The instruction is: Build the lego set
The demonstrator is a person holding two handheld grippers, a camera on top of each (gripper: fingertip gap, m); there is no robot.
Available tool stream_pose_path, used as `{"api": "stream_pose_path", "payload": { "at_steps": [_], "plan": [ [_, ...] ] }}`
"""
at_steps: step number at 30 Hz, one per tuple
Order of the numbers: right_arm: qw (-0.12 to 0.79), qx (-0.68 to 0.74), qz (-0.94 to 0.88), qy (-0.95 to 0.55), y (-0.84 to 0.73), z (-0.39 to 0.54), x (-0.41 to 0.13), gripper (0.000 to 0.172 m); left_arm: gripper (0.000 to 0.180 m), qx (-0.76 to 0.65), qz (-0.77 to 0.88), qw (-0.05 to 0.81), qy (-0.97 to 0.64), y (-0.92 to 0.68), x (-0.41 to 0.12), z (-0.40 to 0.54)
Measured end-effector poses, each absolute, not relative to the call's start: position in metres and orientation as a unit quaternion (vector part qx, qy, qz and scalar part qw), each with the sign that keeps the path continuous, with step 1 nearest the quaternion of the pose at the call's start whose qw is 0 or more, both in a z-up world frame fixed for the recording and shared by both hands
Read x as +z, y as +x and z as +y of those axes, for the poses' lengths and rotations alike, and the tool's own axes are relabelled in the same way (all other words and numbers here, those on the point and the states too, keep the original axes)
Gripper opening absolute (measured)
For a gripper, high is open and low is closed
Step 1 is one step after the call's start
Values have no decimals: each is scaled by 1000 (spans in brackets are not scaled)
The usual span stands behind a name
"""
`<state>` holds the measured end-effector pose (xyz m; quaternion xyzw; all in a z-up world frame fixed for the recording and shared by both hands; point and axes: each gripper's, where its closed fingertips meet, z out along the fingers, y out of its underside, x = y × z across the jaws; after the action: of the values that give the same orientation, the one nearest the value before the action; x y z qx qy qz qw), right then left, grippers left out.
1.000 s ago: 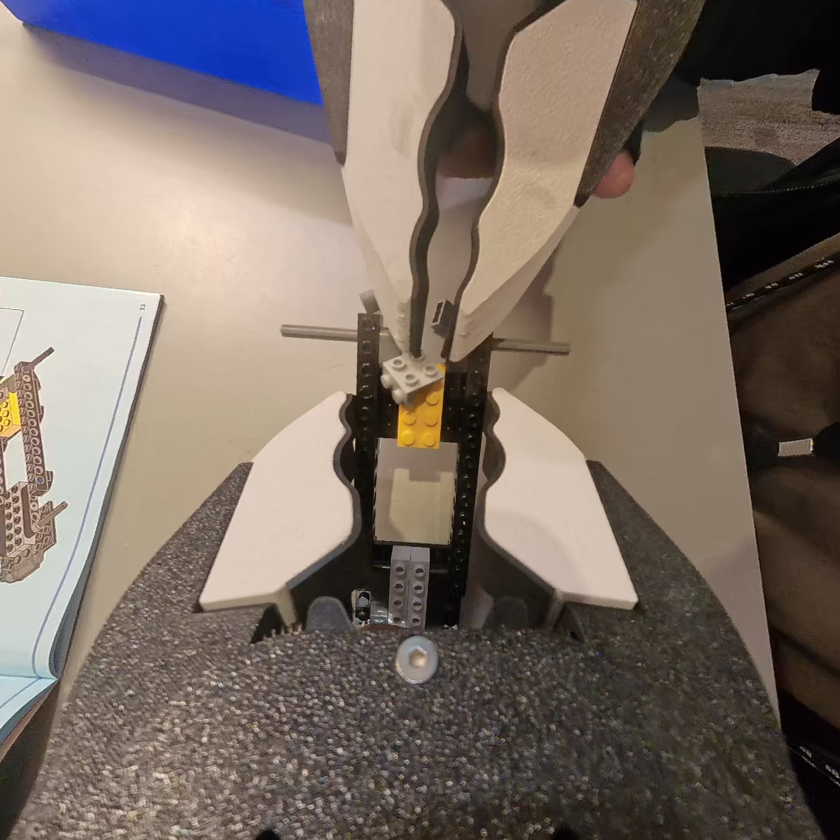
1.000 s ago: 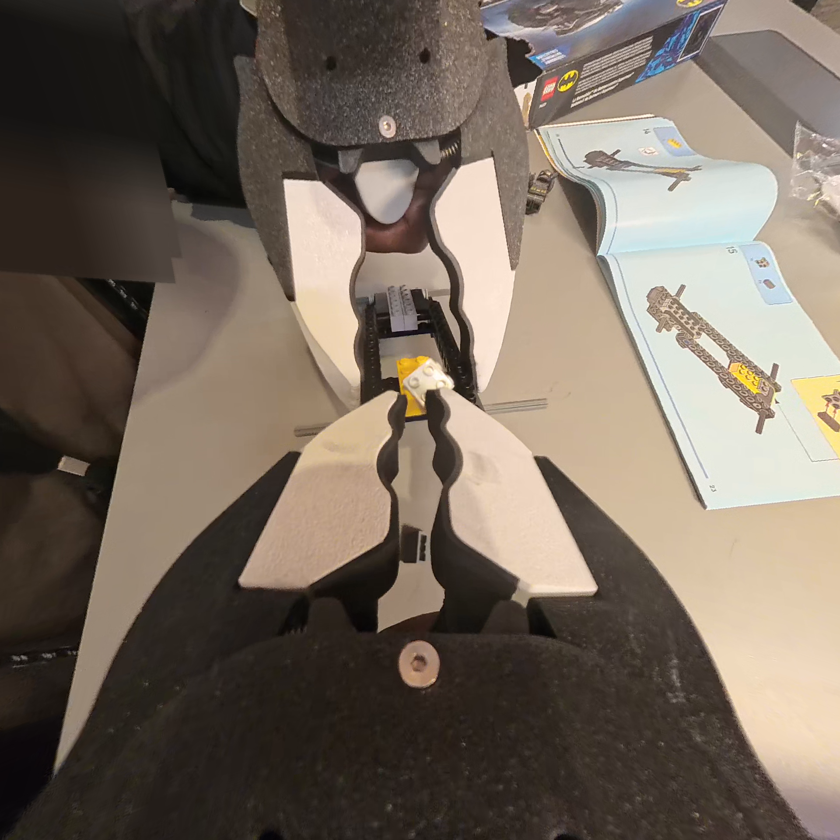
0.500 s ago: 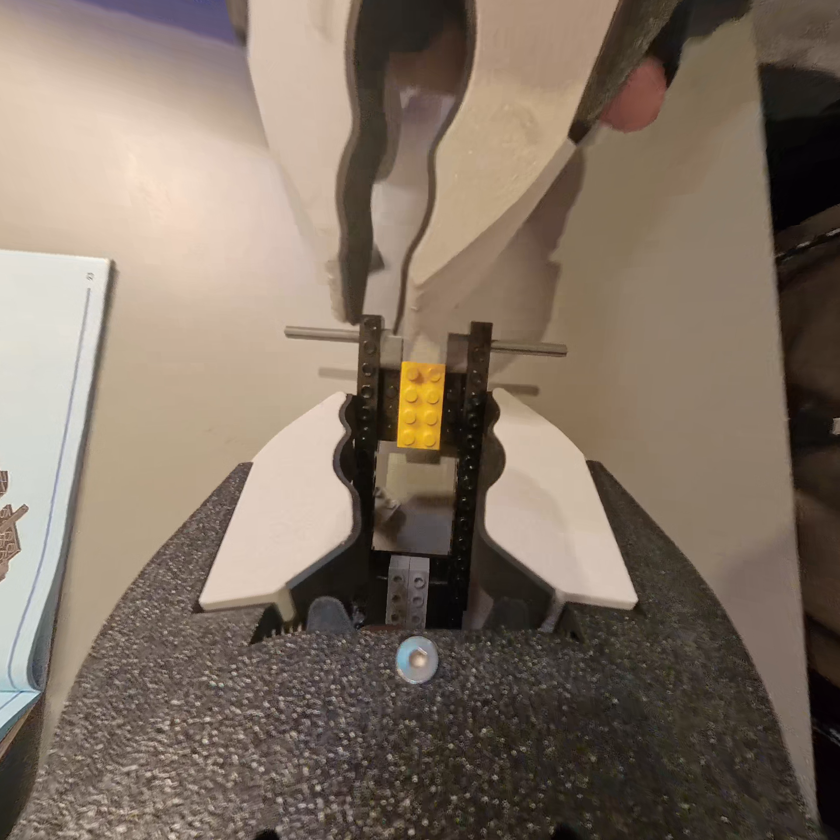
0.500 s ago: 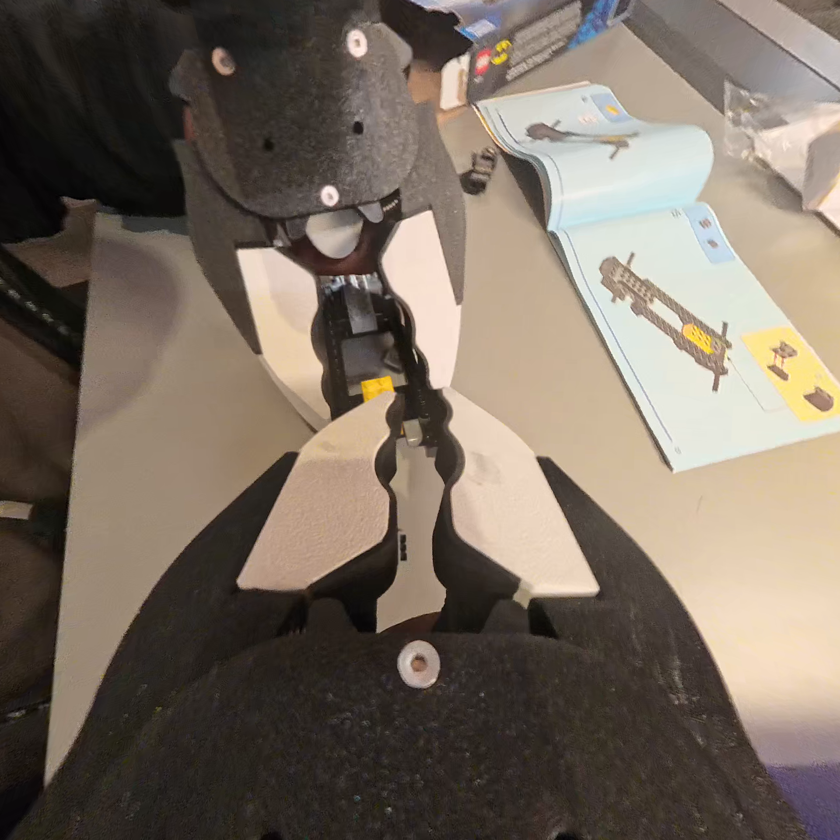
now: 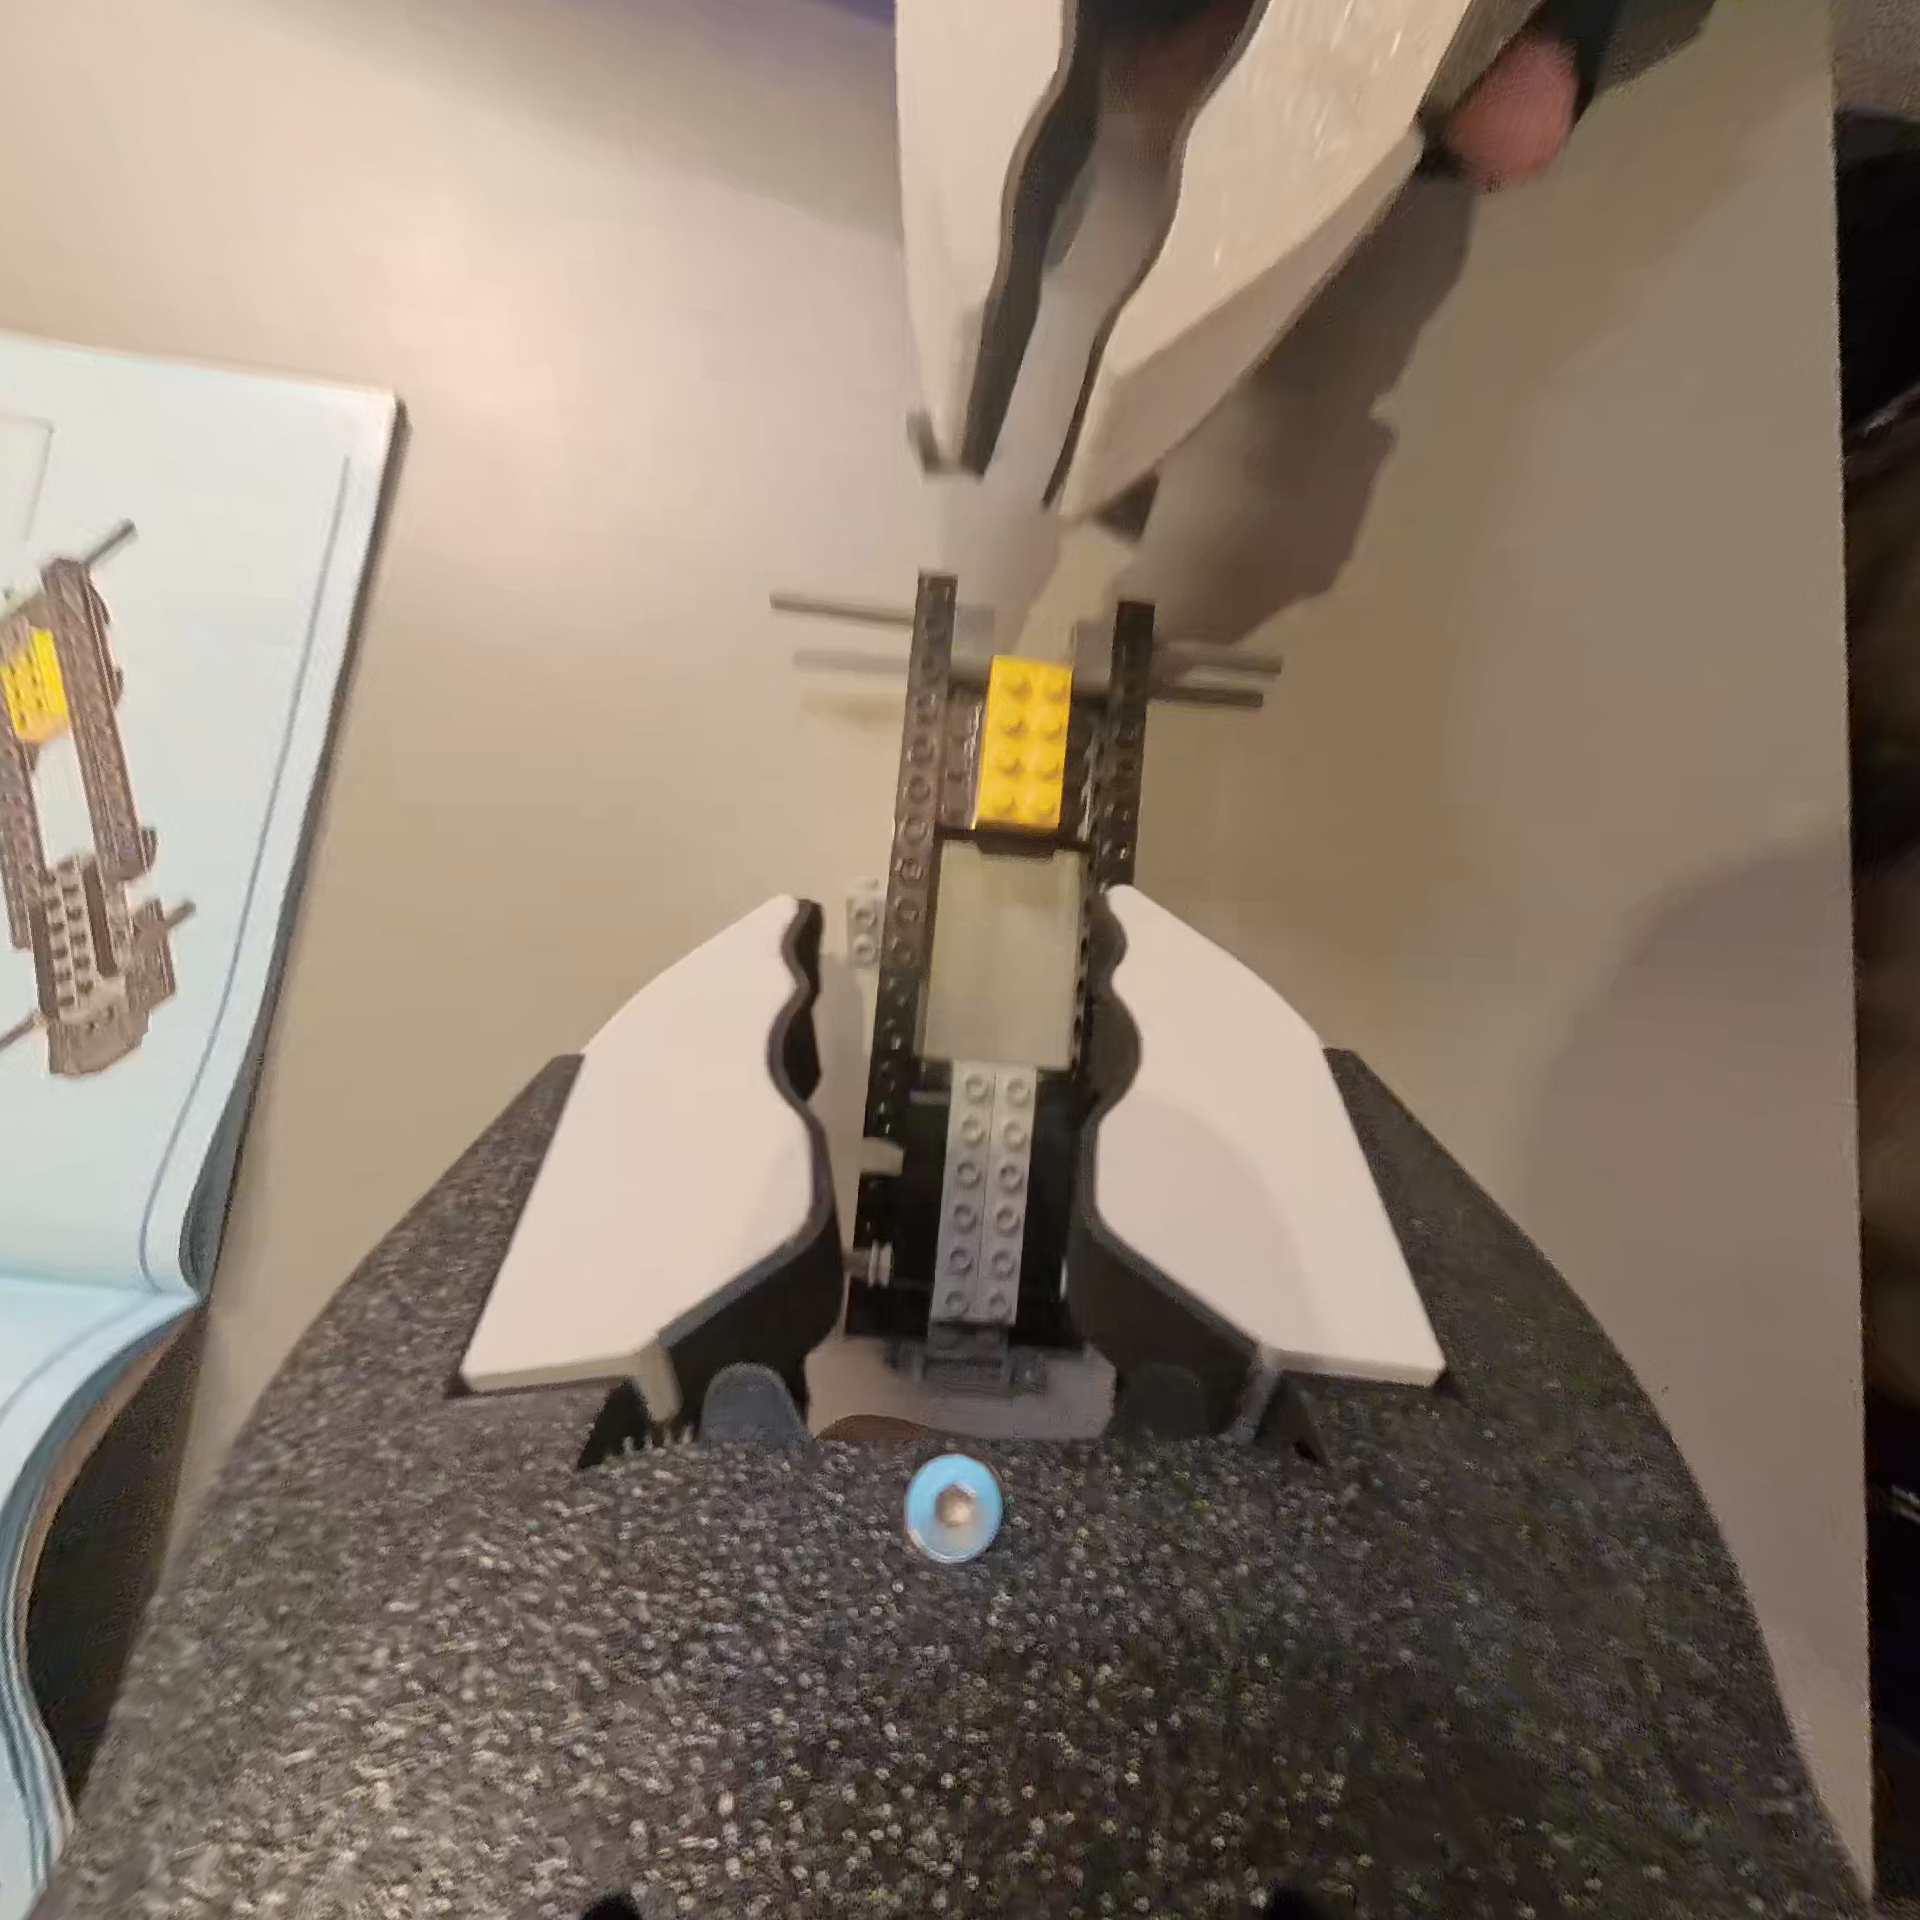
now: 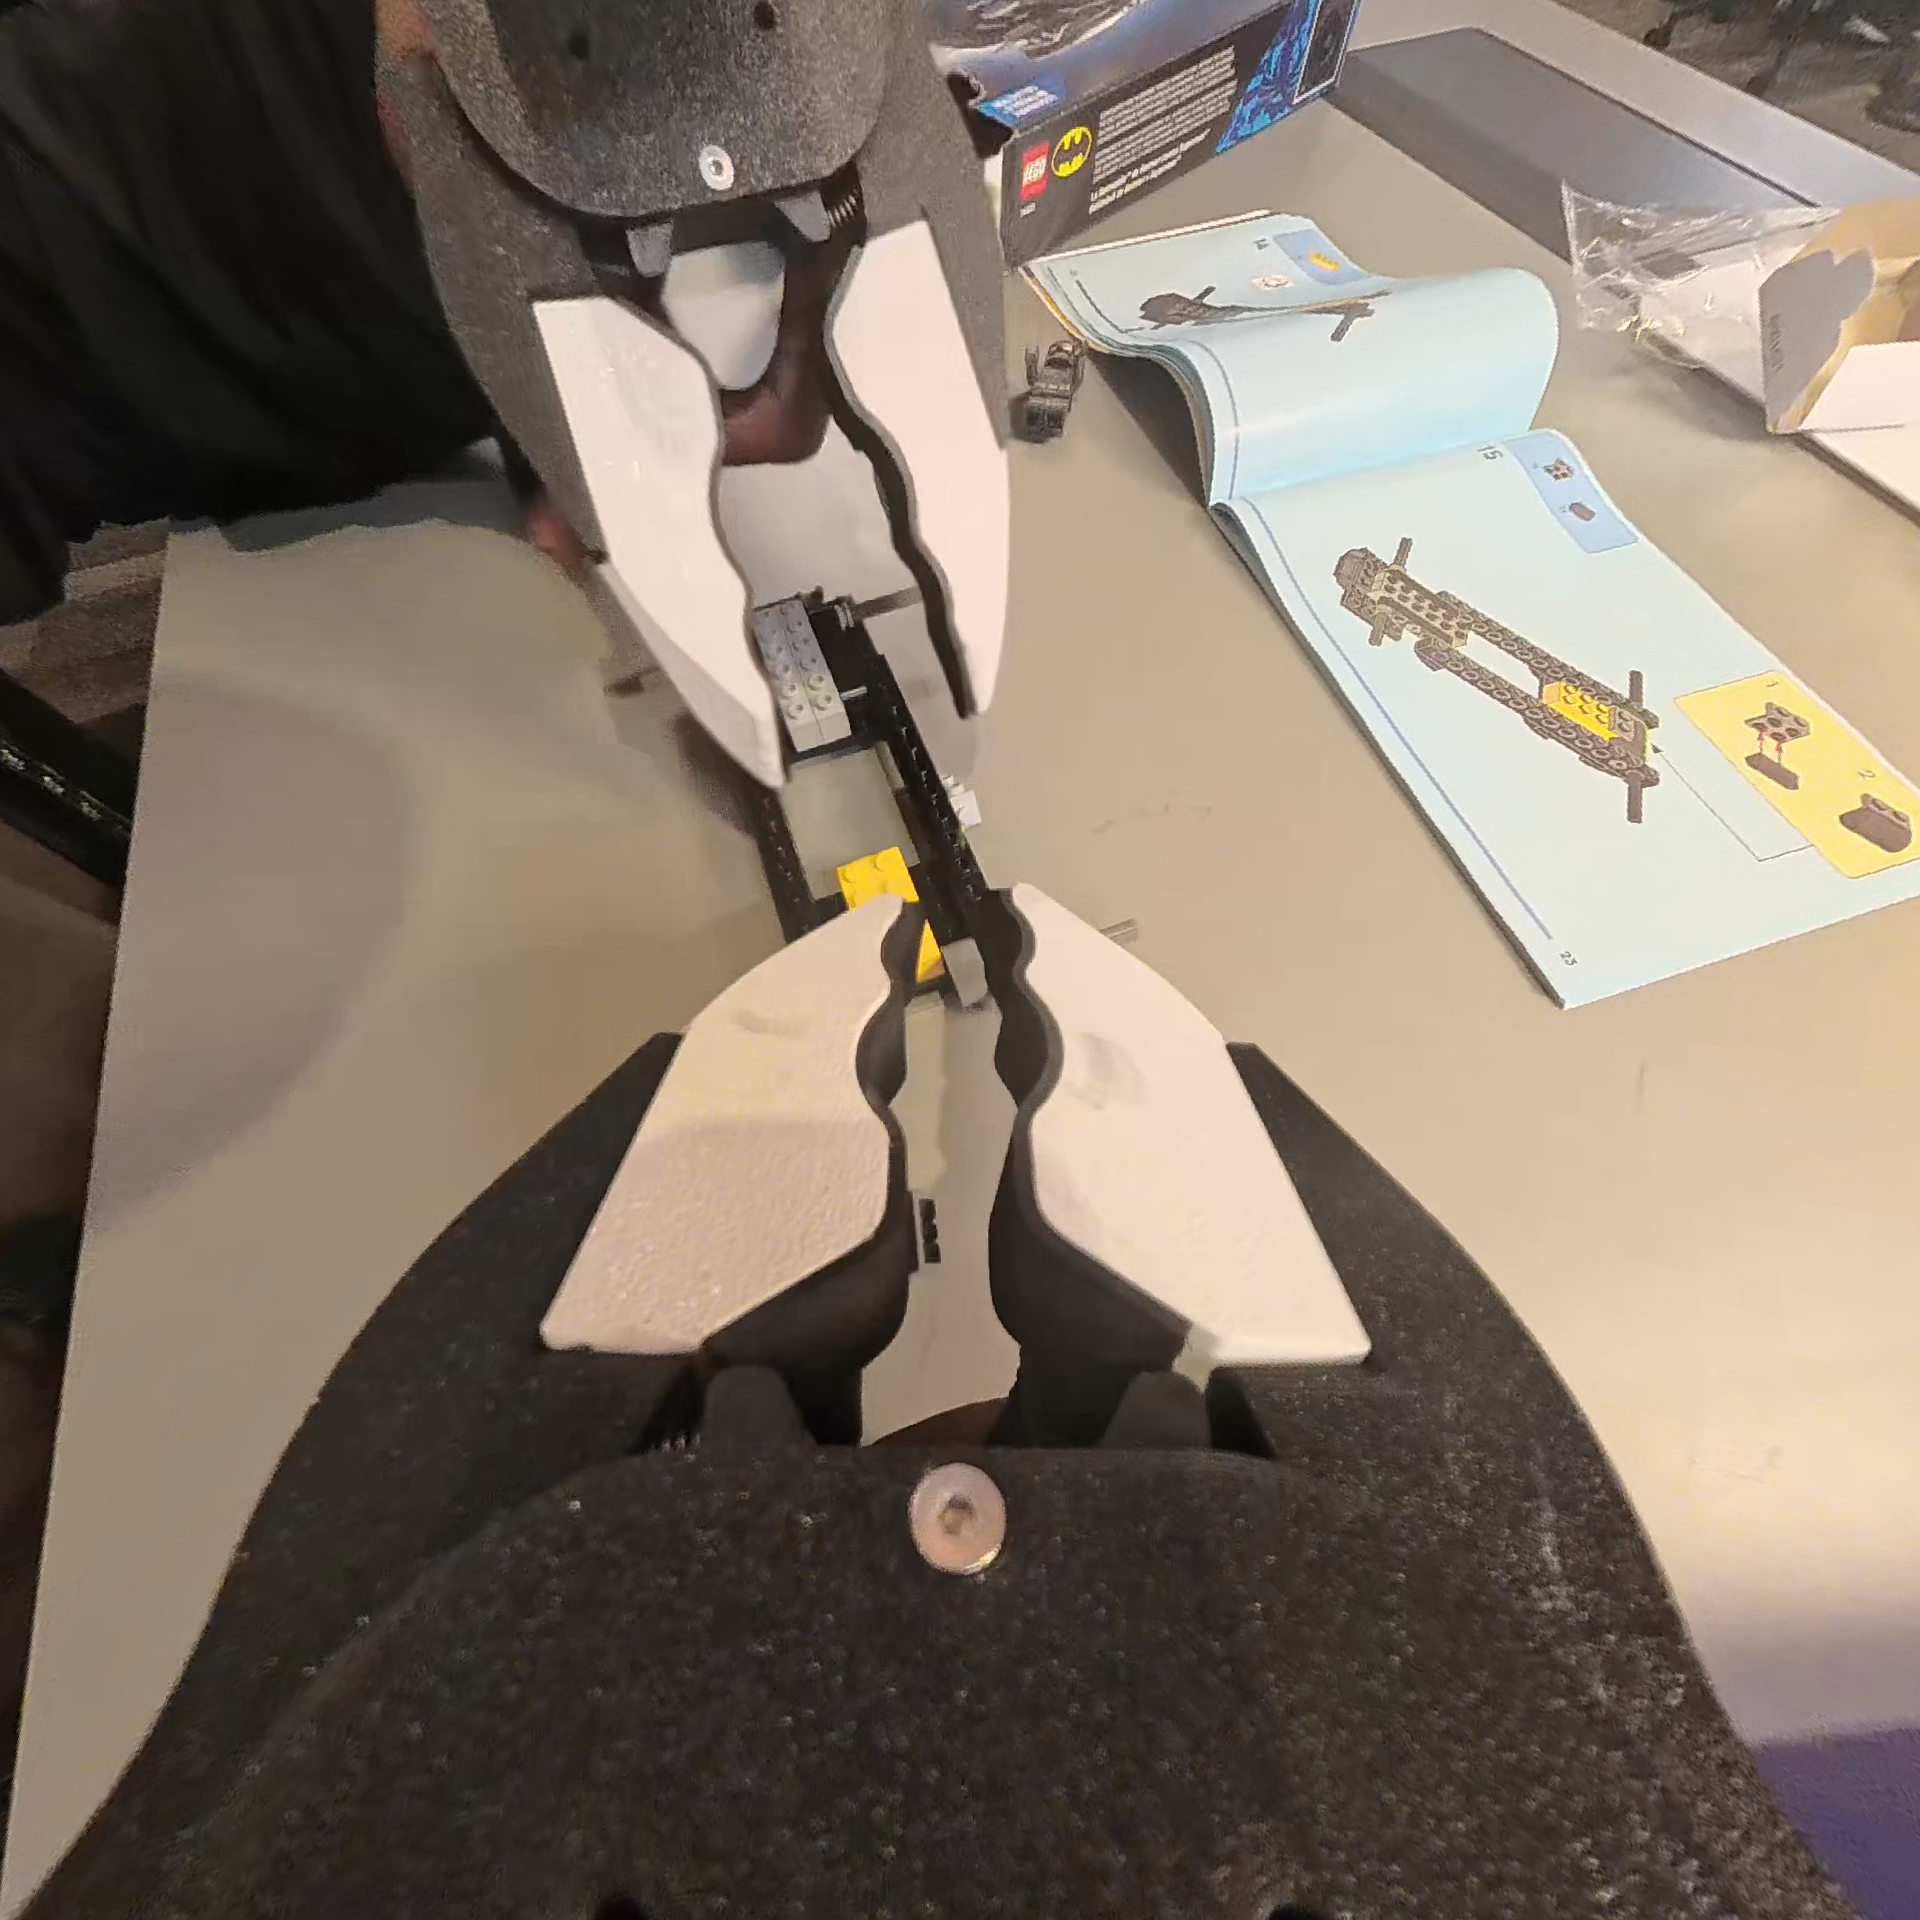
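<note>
Two hand-held grippers at one black brick frame (image 5: 909,831) lying on the worktop (image 5: 520,312). Left hand-held gripper (image 5: 958,902) wide, straddling the frame, not clamping. Right hand-held gripper (image 6: 958,902) narrow, seemingly empty, over the yellow brick (image 5: 1027,748). Small light grey piece (image 5: 860,920) loose beside the frame.

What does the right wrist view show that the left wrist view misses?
Only the right wrist view: a toy box, a clear plastic bag, a small dark piece beside the open booklet, and both its pages.

Only the left wrist view: a person's fingertip on the right gripper.

Both: the black brick frame on the table, its yellow brick and grey bricks, a small light grey brick beside it, and the left gripper with fingers either side of the frame.
</note>
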<state>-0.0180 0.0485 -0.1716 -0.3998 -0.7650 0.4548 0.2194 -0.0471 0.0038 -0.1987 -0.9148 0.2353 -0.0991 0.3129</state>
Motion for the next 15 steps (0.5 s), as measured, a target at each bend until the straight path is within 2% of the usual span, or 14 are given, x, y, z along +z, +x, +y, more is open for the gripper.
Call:
{"api": "stream_pose_path", "payload": {
  "at_steps": [8,15],
  "plan": [
    [219,457,-764,-400,-16,51,-173,12,22,-118,252,288,-916,-43,-207,-8],
    [221,456,-766,-396,-16,50,-174,12,24,-95,241,281,-924,-54,-207,0]
  ]
}}
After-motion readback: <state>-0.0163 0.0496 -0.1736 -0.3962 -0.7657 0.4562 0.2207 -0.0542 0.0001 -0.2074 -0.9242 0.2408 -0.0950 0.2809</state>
